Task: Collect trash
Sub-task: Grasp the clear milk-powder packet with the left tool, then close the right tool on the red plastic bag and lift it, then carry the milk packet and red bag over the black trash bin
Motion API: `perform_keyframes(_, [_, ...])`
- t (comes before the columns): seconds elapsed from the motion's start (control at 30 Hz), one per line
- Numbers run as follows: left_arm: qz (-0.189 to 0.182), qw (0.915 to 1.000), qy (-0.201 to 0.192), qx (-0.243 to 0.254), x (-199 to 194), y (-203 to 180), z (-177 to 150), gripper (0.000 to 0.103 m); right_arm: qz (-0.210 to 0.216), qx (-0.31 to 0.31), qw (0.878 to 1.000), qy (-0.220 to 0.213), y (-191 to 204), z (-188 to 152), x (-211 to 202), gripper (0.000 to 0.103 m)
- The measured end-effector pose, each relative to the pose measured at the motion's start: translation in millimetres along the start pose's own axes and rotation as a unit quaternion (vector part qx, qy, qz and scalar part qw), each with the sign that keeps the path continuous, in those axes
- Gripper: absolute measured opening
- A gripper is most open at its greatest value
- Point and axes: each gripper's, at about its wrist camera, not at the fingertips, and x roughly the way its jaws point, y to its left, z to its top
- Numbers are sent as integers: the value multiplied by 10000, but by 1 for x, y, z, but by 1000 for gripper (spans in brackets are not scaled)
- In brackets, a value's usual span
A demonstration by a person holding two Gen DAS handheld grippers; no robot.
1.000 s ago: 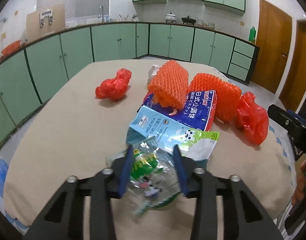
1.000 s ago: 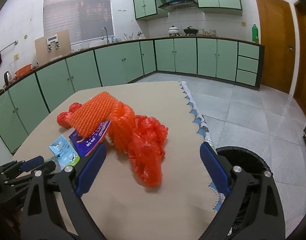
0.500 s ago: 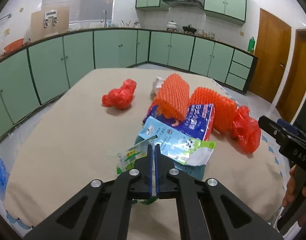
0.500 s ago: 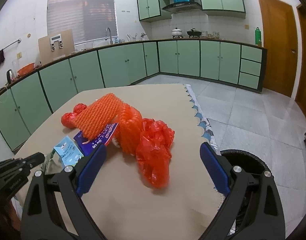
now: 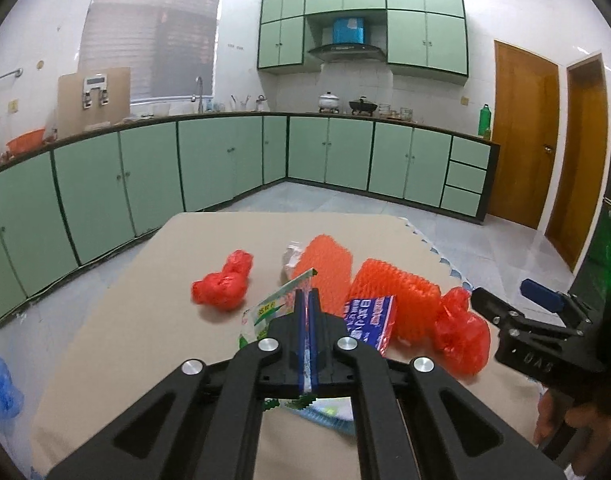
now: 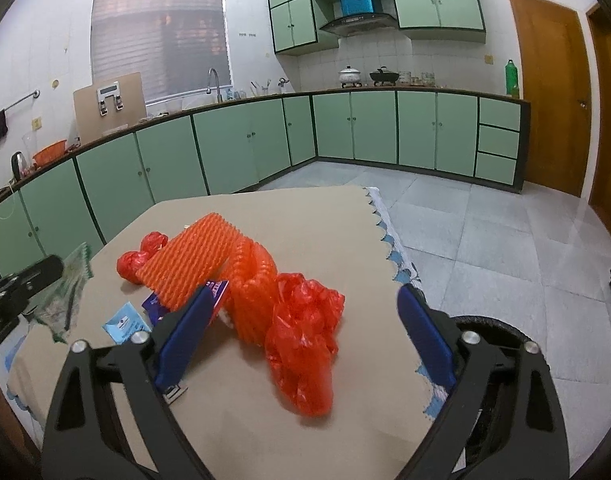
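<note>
The left gripper (image 5: 306, 300) is clamped on a green snack wrapper (image 5: 271, 310), lifted above the table (image 5: 145, 320). The right gripper (image 6: 305, 320) is wide apart, red plastic bag (image 6: 305, 332) at its 12 o'clock.

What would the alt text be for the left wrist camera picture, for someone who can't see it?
The left gripper has its jaws shut on a clear green-printed wrapper, lifted above a beige table. Beyond it lie two red plastic bags, orange foam nets and a blue snack packet. The open right gripper enters from the right; green kitchen cabinets stand behind.
</note>
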Motion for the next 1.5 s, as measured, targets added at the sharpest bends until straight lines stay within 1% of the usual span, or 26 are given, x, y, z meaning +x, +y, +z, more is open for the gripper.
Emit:
perform_keyframes(0.13, [-110, 9998, 171, -39, 21, -9, -5, 2, -4, 26, 9999, 156, 0, -4, 11, 78])
perform_keyframes(0.3, [-113, 9995, 291, -53, 36, -12, -11, 2, -31, -41, 9992, 404, 0, -13, 24, 73])
perform_keyframes(0.4, [-136, 9993, 340, -77, 39, -12, -13, 2, 0, -41, 9983, 589, -1, -19, 33, 64])
perform_keyframes(0.43, [-140, 9993, 344, -68, 40, -12, -13, 2, 11, -39, 9978, 661, -2, -20, 36, 59])
perform_keyframes(0.47, [-143, 9993, 342, -52, 41, -13, -13, 2, 28, -40, 9973, 728, -2, -21, 39, 52])
perform_keyframes(0.5, [-149, 9993, 340, -38, 42, -13, -12, 2, 54, -45, 9969, 783, -2, -22, 41, 48])
perform_keyframes(0.57, [-159, 9993, 336, -30, 42, -13, -11, 2, 154, -46, 9957, 912, -3, -23, 46, 30])
perform_keyframes(0.6, [-164, 9993, 335, -31, 42, -12, -11, 2, 186, -47, 9954, 937, -4, -24, 46, 26])
perform_keyframes(0.67, [-174, 9993, 325, -33, 41, -13, -10, 2, 257, -77, 9951, 950, -2, -25, 46, 15])
perform_keyframes(0.73, [-184, 9994, 298, -22, 40, -14, -8, 2, 318, -124, 9950, 936, -1, -24, 44, 8])
perform_keyframes(0.93, [-252, 9996, 68, 87, 26, -21, 3, 2, 475, -76, 9966, 662, -6, -10, 21, 6])
perform_keyframes(1.17, [-577, 9981, -147, 154, 13, -42, 20, 2, 456, -4, 9987, 220, -22, 14, -16, 6])
perform_keyframes(1.33, [-995, 9945, -194, 271, 14, -75, 30, 2, 250, 111, 9996, 43, -46, 24, -34, 6])
perform_keyframes(1.43, [-1251, 9914, -199, 335, 16, -96, 33, 2, 58, 217, 9997, -17, -69, 26, -44, 6])
perform_keyframes(1.5, [-1441, 9886, -192, 389, 18, -112, 34, 2, -155, 256, 9995, -54, -88, 26, -52, 6])
